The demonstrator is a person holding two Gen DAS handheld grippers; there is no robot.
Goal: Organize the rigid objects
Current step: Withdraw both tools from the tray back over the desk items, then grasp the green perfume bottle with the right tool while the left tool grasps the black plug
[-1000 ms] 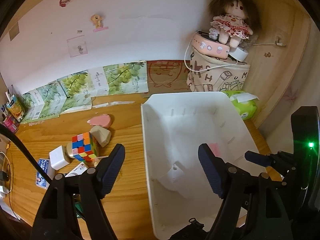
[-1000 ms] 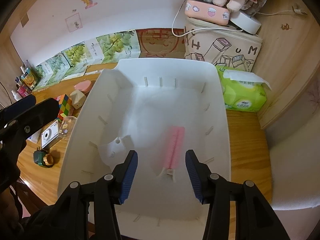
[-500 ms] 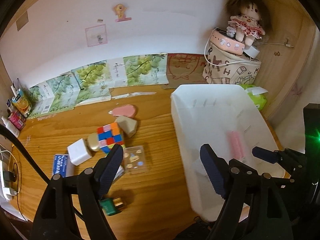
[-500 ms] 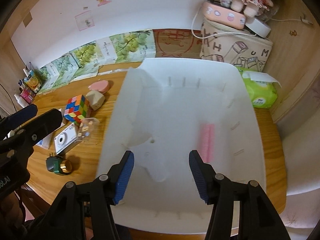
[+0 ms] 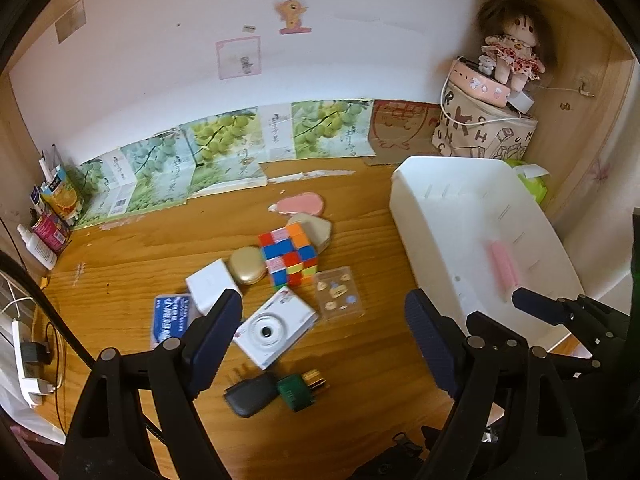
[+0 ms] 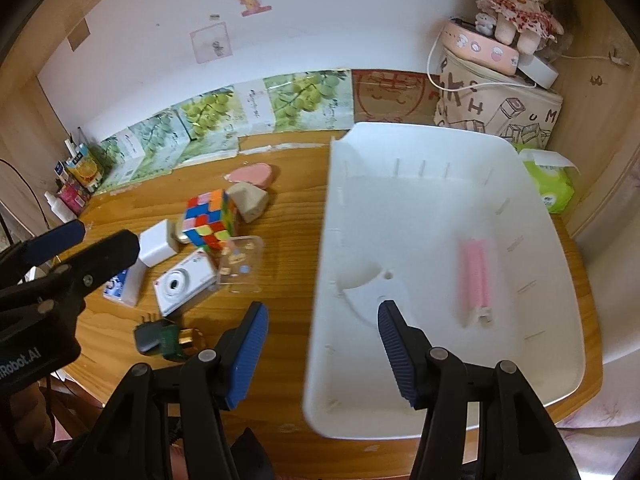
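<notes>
A white plastic bin stands on the right of the wooden desk with a pink comb-like item lying inside. Left of it lie a Rubik's cube, a white toy camera, a white cube, a gold case, a clear sticker box, a beige block, a pink oval and a dark plug with a green part. My left gripper is open above the camera. My right gripper is open at the bin's near left wall.
Grape-print boxes line the back wall. A patterned bag with a doll and a green wipes pack stand behind the bin. Bottles and cartons sit at far left, a power strip off the desk edge.
Both grippers moved back and left from the bin. The left one now faces the loose objects; the right one shifted from over the comb to the bin's left wall. Both stay open.
</notes>
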